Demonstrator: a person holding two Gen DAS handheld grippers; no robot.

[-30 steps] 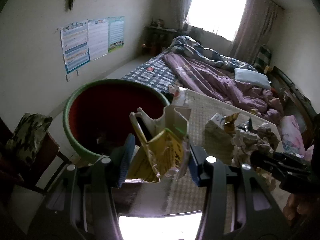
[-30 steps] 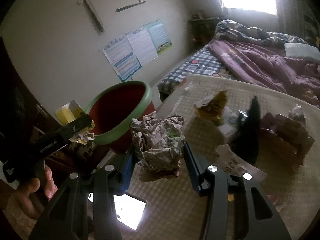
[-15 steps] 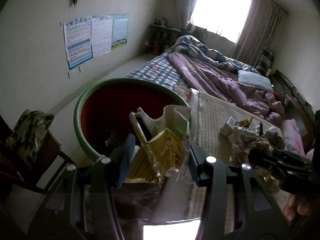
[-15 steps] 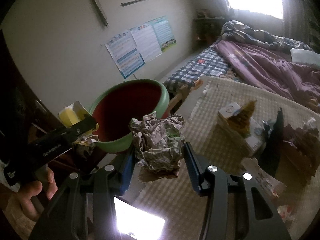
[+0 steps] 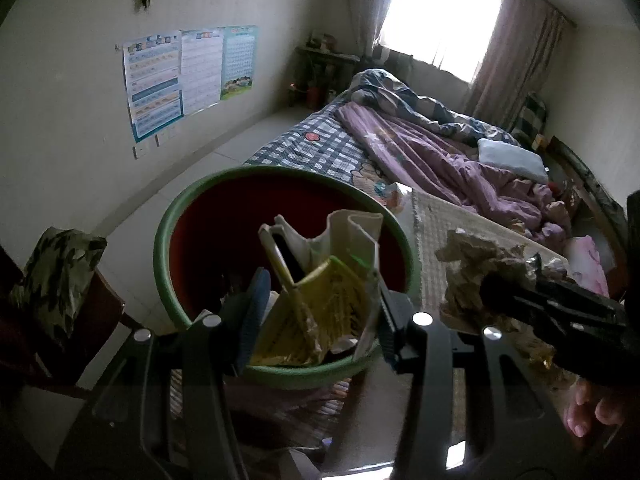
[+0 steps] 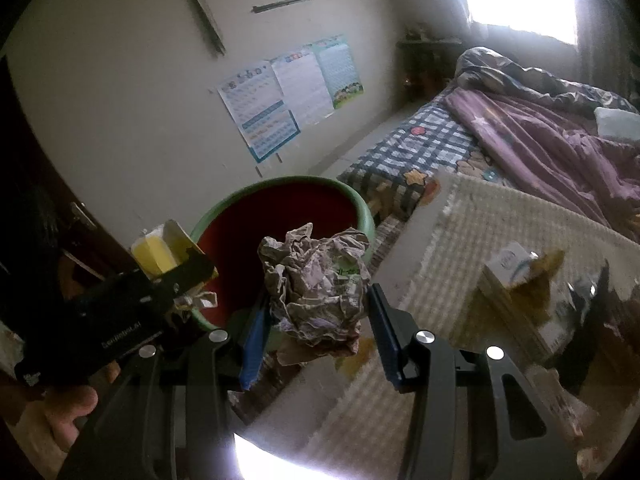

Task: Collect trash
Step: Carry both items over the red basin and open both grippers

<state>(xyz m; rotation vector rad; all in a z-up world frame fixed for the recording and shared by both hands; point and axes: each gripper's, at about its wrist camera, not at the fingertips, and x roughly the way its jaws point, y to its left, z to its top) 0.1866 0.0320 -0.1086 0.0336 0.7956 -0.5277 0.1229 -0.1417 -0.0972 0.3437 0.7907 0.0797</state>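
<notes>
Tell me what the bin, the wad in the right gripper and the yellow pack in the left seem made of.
Bin: likely moulded plastic, smooth green rim, dark red inside, faint sheen.
Wad: printed paper, matte, with sharp crumple creases, clamped in the right gripper.
Yellow pack: looks like thin cardboard or coated paper, folded flaps and crushed edges, clamped in the left gripper.

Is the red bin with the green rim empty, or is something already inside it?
Not empty: the red bin with the green rim shows a few dim scraps near its bottom. How much, I cannot tell.
</notes>
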